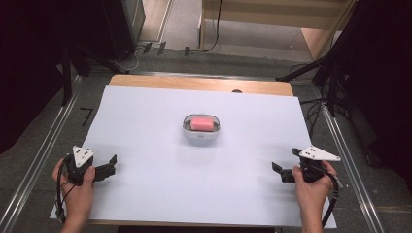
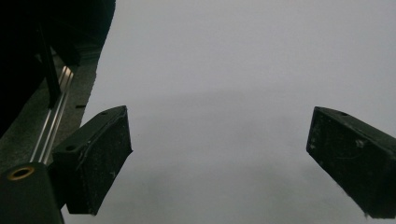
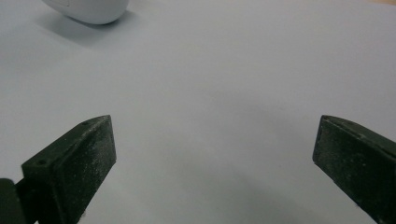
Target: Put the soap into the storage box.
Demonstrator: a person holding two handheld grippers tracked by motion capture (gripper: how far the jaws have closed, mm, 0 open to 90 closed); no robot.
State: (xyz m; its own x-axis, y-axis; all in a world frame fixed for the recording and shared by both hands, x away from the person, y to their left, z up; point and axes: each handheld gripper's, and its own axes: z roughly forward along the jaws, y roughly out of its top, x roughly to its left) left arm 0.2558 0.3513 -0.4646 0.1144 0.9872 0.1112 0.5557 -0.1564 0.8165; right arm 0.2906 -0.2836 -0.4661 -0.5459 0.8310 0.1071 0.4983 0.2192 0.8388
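Soap lay in a white dish at 12 o'clock, reachable by both. Left gripper and right gripper waited at 8 and 4 — jaws wide apart, holding nothing.

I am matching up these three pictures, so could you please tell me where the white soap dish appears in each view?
High view: the dish sits mid-sheet, holding a pink soap.
Left gripper view: the dish is not in it; white sheet lies ahead.
Right gripper view: the dish's underside peeks in at top left.
Shared landmark: the white sheet.
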